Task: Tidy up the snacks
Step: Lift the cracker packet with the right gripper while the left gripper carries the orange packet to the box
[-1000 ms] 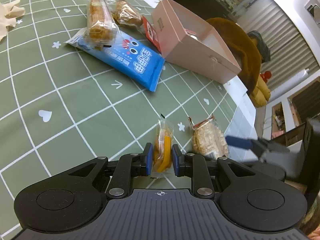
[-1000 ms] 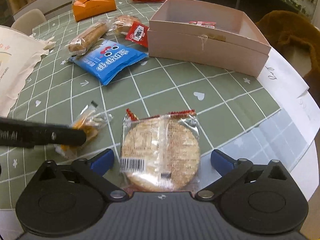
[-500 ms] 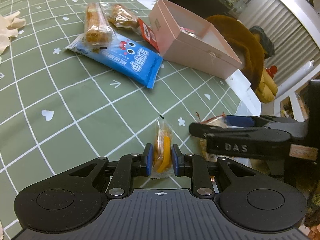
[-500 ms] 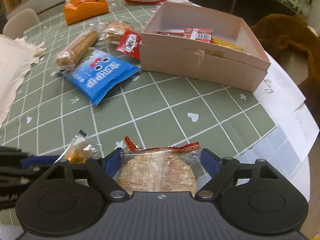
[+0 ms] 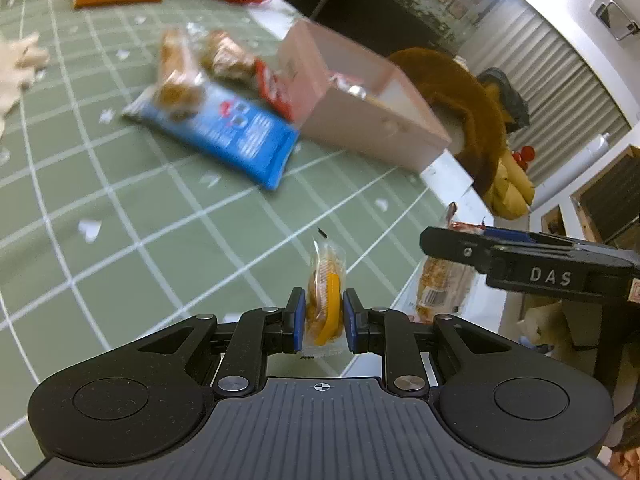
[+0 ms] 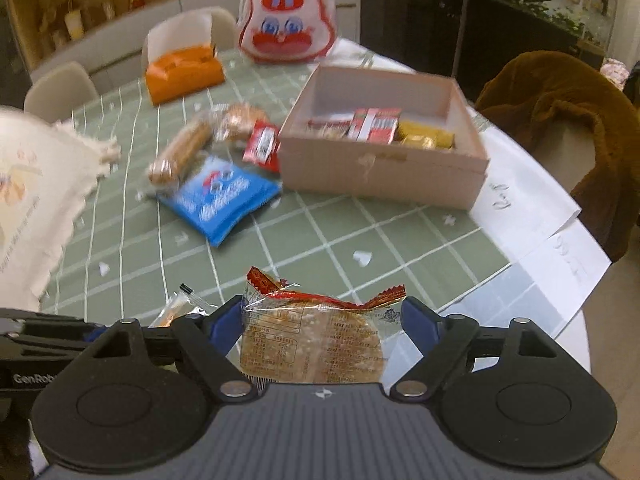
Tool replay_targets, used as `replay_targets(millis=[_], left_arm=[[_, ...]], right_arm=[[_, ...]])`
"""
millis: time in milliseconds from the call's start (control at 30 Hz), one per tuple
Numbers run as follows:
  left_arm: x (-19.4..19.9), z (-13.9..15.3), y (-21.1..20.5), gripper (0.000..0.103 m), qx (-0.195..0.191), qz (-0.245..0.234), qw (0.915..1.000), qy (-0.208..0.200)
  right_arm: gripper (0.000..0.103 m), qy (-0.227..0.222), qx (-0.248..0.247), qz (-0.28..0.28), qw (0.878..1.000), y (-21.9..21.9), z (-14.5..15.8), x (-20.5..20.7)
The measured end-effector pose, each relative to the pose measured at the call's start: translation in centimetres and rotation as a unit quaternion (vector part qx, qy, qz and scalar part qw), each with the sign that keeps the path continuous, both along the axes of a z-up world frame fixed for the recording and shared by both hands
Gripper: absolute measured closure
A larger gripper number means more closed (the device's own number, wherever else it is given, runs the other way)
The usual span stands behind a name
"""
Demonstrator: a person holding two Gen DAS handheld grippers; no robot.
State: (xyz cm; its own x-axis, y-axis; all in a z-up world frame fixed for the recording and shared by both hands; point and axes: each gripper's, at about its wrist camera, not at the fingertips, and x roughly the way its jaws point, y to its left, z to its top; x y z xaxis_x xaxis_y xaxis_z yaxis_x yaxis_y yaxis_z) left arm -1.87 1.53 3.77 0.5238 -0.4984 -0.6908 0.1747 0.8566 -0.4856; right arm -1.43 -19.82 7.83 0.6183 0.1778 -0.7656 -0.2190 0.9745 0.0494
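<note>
Two claws: both gripping snacks, short of the pink box [image 6: 384, 172].
Left claw [image 5: 324, 316]: clamps yellow snack packet [image 5: 325, 300].
Right claw [image 6: 322, 320]: pinches round cracker pack [image 6: 312, 344].

Both wrist views look low across the table [image 5: 168, 216] toward the pink box [image 6: 384, 168].

Even indoor light; my two fisheye views bend the desk [image 5: 168, 216] grid at the edges. Motion blur smears the far snacks and box [image 6: 384, 168]; my claws stay sharp. Bright wall glare upper right, left view.
</note>
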Motion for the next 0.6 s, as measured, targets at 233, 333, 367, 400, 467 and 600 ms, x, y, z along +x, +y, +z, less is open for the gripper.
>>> replay_targets(millis=[233, 333, 367, 400, 467, 600], left_arm=[[3.5, 7.8, -2.2, 0.079, 0.006, -0.036, 0.9967, -0.073], [6.2, 12.1, -3.0, 0.079, 0.014, -0.049, 0.9911, -0.123], [7.0, 13.6, -3.1, 0.079, 0.014, -0.047, 0.9894, -0.137], [8.1, 15.2, -3.1, 0.079, 0.014, -0.045, 0.9874, -0.151], [10.3, 18.6, -3.2, 0.079, 0.008, -0.052, 0.9834, -0.174], [14.7, 21.8, -4.3, 0.079, 0.018, -0.059, 0.9777, -0.201]], right_arm=[[0.020, -0.069, 0.033, -0.012, 0.997, -2.9, 8.0, 2.5], [0.020, -0.129, 0.023, -0.004, 0.991, -3.8, 13.4, 3.9], [0.020, -0.150, 0.009, -0.005, 0.989, -4.0, 15.3, 4.5], [0.020, -0.164, 0.000, -0.003, 0.986, -4.1, 17.0, 5.1], [0.020, -0.184, -0.009, 0.003, 0.983, -4.4, 20.3, 6.8], [0.020, -0.191, 0.004, 0.007, 0.982, -5.2, 24.3, 10.7]])
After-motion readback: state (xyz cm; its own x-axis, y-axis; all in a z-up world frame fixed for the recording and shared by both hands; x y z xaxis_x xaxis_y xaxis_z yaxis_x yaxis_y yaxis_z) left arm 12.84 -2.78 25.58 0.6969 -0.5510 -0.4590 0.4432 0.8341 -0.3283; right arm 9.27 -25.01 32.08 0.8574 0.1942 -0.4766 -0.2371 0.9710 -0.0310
